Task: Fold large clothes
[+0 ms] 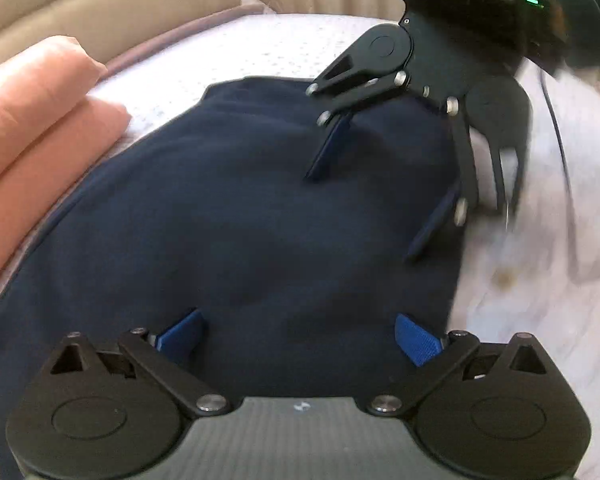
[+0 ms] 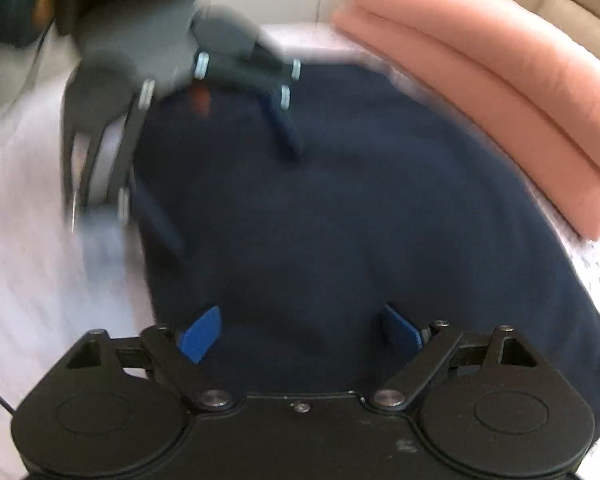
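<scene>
The navy garment [image 1: 240, 208] lies folded on the white bed sheet [image 1: 540, 280], beside the pink folded blanket [image 1: 40, 120] near the headboard edge. The left gripper [image 1: 300, 338] and the right gripper [image 2: 300, 330] both hover over it with fingers apart, holding nothing. To fold well, I think each should pinch a corner at the same edge and lift together.

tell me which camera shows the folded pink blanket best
The right wrist view: the folded pink blanket shows both stacked layers lengthwise beside the navy garment. The left wrist view catches only one end of it at the frame edge.
</scene>
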Demonstrator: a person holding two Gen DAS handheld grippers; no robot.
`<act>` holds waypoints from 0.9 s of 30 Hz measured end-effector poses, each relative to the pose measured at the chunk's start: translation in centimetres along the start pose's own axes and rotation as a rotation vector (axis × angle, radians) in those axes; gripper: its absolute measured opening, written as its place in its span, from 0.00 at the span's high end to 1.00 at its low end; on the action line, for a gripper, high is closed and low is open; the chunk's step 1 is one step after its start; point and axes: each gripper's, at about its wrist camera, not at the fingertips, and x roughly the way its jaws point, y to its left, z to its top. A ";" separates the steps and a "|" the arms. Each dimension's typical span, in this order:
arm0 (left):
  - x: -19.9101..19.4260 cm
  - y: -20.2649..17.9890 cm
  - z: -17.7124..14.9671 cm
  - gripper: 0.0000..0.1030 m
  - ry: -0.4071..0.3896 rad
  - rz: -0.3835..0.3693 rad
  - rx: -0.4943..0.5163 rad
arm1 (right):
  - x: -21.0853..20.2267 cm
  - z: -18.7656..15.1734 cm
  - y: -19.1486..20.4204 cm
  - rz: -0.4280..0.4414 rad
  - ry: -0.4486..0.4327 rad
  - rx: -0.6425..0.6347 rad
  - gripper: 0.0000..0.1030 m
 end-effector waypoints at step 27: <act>-7.6 15.4 -12.8 0.03 -0.199 0.043 -1.109 | -11.9 -1.1 -9.2 -0.469 -0.393 1.042 0.01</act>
